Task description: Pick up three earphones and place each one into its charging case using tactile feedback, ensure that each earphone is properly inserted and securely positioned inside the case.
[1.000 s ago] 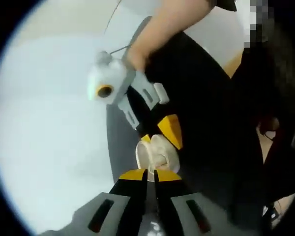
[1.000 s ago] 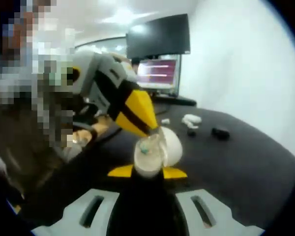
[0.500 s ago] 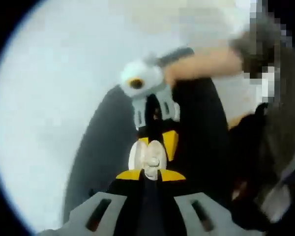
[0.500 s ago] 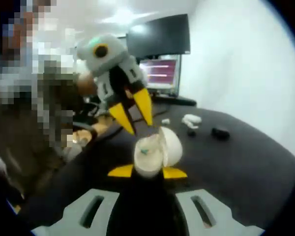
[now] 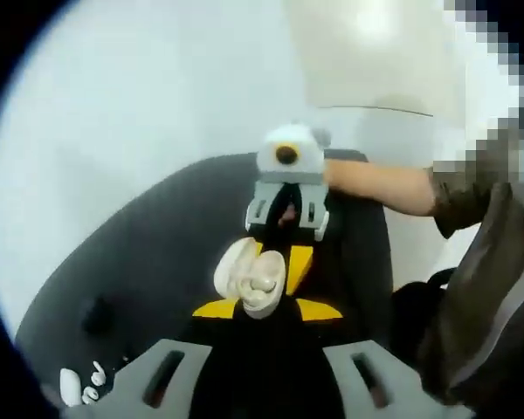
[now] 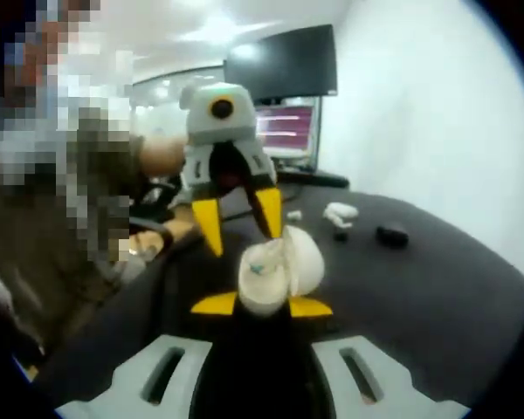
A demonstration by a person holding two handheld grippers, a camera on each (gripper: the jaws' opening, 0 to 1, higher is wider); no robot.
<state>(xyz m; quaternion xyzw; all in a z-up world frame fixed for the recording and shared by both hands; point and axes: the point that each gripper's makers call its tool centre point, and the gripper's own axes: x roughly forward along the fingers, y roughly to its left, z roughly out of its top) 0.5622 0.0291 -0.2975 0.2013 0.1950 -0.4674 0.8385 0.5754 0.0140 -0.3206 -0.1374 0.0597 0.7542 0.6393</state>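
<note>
A white charging case (image 6: pixel 271 271) stands open between the jaws of my right gripper (image 6: pixel 262 304), which is shut on its base. An earphone (image 6: pixel 257 265) with a teal spot sits in it. In the left gripper view the same case (image 5: pixel 244 278) shows its lid tipped left and the earphone (image 5: pixel 262 285) inside. My left gripper (image 6: pixel 237 218) faces the right camera, open, its yellow fingers just above and behind the case, one near the lid. In its own view the left gripper (image 5: pixel 266 307) has its tips spread under the case, with the right gripper (image 5: pixel 277 266) opposite.
On the black round table (image 6: pixel 437 297) lie a white case (image 6: pixel 339 212), a small dark piece (image 6: pixel 341 234) and a dark case (image 6: pixel 391 234). Monitors (image 6: pixel 284 65) stand behind. White earphones (image 5: pixel 70 384) and a dark object (image 5: pixel 96 314) lie lower left. A person's arm (image 5: pixel 384 188) holds the right gripper.
My left gripper, shut with its tips on the case a second ago, has opened, drawn back a little and turned square to the right camera. The case stays in the right gripper.
</note>
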